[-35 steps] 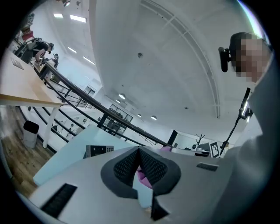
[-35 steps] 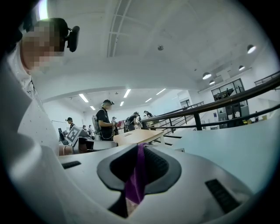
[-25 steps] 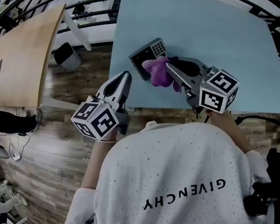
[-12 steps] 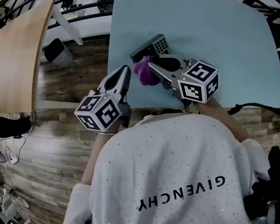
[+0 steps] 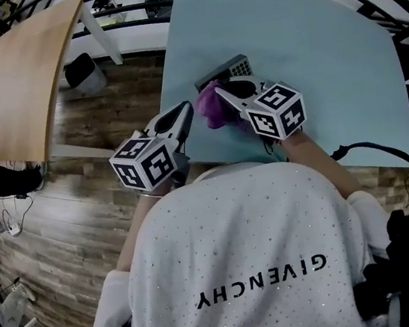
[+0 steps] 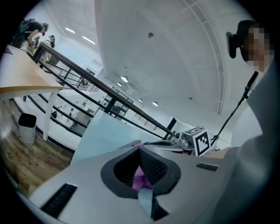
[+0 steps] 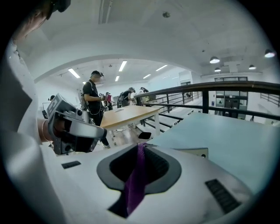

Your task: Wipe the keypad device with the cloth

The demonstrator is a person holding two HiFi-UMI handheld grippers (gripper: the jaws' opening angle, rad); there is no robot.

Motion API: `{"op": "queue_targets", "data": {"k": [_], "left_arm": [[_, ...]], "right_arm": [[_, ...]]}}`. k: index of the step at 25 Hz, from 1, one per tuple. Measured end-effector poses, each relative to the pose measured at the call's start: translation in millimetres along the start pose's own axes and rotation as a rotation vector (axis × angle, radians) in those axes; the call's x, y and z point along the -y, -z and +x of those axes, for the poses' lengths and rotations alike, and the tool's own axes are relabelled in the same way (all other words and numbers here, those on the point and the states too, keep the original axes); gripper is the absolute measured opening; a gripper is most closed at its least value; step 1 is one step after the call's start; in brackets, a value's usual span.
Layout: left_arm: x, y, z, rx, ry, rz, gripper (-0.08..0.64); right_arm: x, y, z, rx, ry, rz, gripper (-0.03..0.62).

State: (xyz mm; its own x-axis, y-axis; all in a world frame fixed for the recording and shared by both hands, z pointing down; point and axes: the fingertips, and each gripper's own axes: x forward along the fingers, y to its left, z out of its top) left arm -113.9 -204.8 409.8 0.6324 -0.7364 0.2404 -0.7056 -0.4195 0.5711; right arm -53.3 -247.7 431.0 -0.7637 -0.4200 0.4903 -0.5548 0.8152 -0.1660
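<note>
Right gripper (image 5: pixel 218 89) is clamped on the purple cloth (image 5: pixel 211 111). In its own view a thin strip of cloth runs between the closed jaws. The cloth hangs as a bunched wad, just beside the near edge of the keypad device (image 5: pixel 232 66), maybe touching it.

Left gripper (image 5: pixel 184 110) has its jaws together and looks empty, with only a sliver of purple showing through the slit. It sits at the edge of the table (image 5: pixel 308 38), close to the cloth.

Cloth: soft, limp, light. I'd pinch a fold and let the loose bulk do the wiping.

Device: flat, rigid dark slab with a grey key grid at one end. It's probably light, so it's likely to skate on the smooth pale-blue top. Brace it by a side edge with the left gripper and keep pressure on the keys low.
</note>
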Motion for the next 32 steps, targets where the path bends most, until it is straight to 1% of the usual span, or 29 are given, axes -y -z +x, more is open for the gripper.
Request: {"op": "queue_targets", "data": {"k": [4, 8, 13, 19, 22, 30, 31, 32], "left_arm": [[-4, -2, 5, -0.012, 0.019, -0.005, 0.001], [-9, -6, 9, -0.009, 0.016, -0.009, 0.000], [-12, -10, 11, 0.002, 0.023, -0.013, 0.000], [-19, -4, 17, -0.020, 0.017, -0.011, 0.000], [-20, -3, 20, -0.027, 0.013, -0.006, 0.000], [-26, -6, 21, -0.013, -0.020, -0.021, 0.000], [-27, -6, 20, -0.011, -0.026, -0.025, 0.000], [-29, -7, 19, -0.008, -0.034, -0.028, 0.000]], "right_arm": [[25, 1, 1, -0.012, 0.046, 0.016, 0.046], [49, 4, -4, -0.018, 0.100, 0.033, 0.046], [81, 11, -16, -0.003, 0.189, 0.088, 0.046], [111, 18, -22, 0.011, 0.252, 0.117, 0.046], [121, 20, -24, 0.019, 0.269, 0.137, 0.046], [140, 23, -31, 0.036, 0.309, 0.188, 0.046], [140, 22, -32, 0.041, 0.311, 0.195, 0.046], [135, 19, -34, 0.048, 0.296, 0.198, 0.046]]}}
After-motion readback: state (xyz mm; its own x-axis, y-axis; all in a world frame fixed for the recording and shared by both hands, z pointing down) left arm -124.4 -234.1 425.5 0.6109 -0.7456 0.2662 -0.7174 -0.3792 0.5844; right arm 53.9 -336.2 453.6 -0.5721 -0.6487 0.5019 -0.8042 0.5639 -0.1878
